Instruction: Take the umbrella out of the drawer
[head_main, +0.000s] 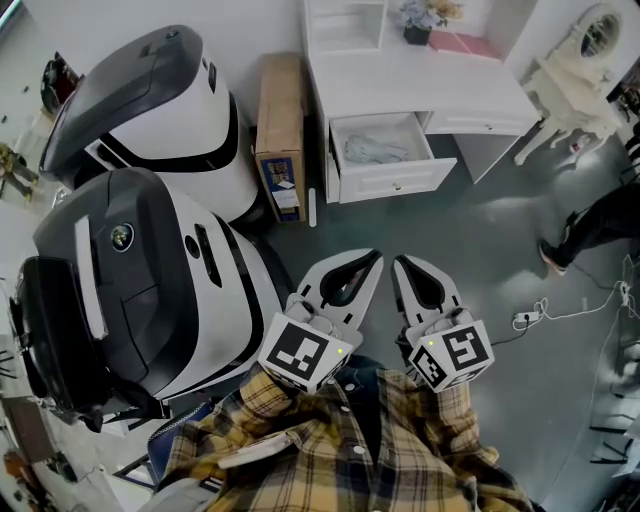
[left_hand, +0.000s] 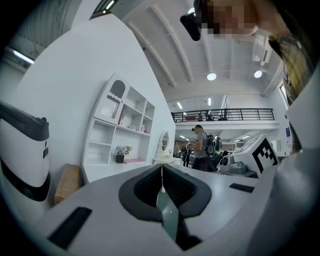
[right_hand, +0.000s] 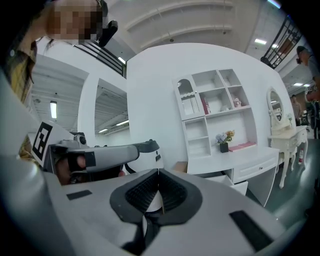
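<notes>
My left gripper (head_main: 373, 257) and right gripper (head_main: 400, 263): closed, empty. Umbrella (head_main: 375, 151) lies in the open drawer (head_main: 395, 181). I judge it light, its fabric slack; best gripped across its stiff folded body.

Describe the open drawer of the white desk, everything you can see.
The drawer is white, seemingly painted wood, with a flat front panel carrying one small knob. It stands pulled well out of the white desk, at its left end as the head view shows it, and sits level. Inside lies a pale grey crumpled bundle, likely the folded umbrella. Nothing else touches it.
</notes>
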